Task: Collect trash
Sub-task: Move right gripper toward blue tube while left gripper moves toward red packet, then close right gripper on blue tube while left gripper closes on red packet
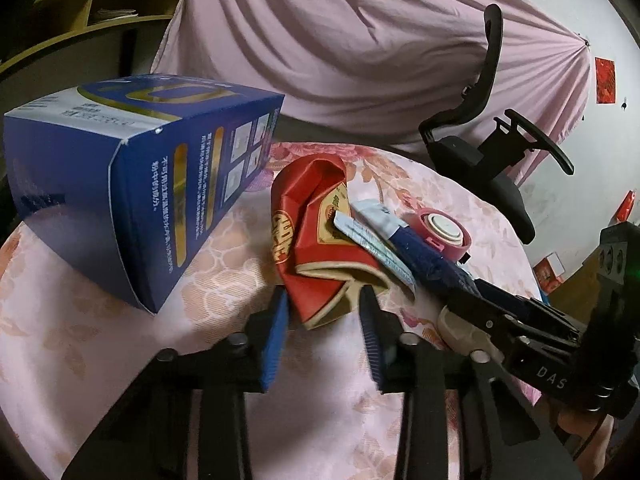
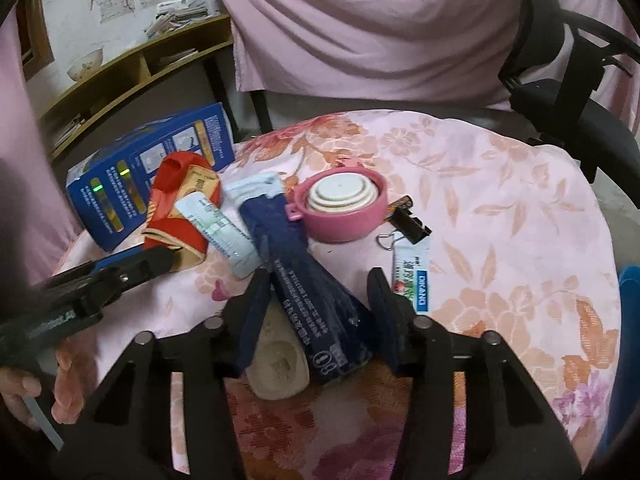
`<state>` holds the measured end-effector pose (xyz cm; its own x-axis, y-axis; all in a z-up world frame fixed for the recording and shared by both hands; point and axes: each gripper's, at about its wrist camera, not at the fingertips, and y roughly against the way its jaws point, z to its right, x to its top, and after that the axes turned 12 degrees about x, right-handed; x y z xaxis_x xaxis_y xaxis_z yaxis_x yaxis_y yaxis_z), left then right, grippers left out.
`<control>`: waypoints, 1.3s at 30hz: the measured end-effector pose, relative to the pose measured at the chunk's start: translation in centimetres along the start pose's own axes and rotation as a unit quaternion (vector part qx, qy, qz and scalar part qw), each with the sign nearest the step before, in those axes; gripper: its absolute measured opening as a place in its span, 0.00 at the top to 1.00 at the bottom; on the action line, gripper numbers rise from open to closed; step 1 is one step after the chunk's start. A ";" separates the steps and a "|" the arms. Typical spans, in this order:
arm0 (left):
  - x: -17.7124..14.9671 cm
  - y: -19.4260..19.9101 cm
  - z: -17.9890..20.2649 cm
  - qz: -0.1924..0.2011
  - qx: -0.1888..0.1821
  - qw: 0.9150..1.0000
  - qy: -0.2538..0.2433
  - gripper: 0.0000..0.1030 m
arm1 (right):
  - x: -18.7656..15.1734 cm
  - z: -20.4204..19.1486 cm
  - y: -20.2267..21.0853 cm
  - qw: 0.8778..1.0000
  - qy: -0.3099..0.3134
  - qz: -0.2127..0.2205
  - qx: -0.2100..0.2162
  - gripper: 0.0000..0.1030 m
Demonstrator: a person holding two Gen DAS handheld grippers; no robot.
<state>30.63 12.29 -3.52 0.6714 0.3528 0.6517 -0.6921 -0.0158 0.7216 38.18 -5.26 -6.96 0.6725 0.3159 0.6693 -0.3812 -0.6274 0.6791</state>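
Note:
Trash lies on a round table with a pink floral cloth [image 1: 100, 320] [image 2: 500, 208]. My left gripper [image 1: 323, 304] is open, its blue pads on either side of the near edge of a crumpled red wrapper [image 1: 308, 224], also in the right wrist view [image 2: 176, 200]. My right gripper [image 2: 320, 288] is open around a dark blue wrapper [image 2: 308, 292], which lies over a beige object [image 2: 280, 368]; it shows in the left wrist view [image 1: 424, 256]. A pale blue packet [image 2: 224, 228] lies between the two wrappers.
A blue carton [image 1: 132, 184] [image 2: 132, 176] lies at the table's left. A pink lid [image 2: 340, 204], a black binder clip [image 2: 412, 224] and a small green-and-white sachet [image 2: 414, 280] lie to the right. A black office chair [image 1: 492, 152] and a pink-draped surface [image 1: 360, 48] stand behind.

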 end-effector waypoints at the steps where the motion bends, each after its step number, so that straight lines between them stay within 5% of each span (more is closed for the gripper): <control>1: 0.0 0.0 0.0 -0.001 -0.001 1.000 0.000 0.79 | 0.0 0.0 0.1 1.000 -0.003 0.001 0.004 0.41; 11: -0.2 0.8 0.3 0.019 -0.017 1.000 -0.012 0.89 | -0.9 0.7 1.2 0.998 -0.034 0.019 0.045 0.52; 22: -0.9 2.7 1.4 0.081 -0.019 0.996 -0.033 0.93 | -1.7 -0.1 2.7 0.998 -0.022 0.047 0.045 0.64; 39: -3.1 6.0 3.2 0.196 -0.015 0.978 -0.073 0.94 | -2.7 -1.4 7.0 0.984 0.025 0.168 0.050 0.64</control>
<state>25.24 8.07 -0.43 0.3831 0.1876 0.9045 -0.9094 -0.0950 0.4049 32.84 -9.49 -3.61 0.4858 0.1125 0.8668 -0.5103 -0.7686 0.3857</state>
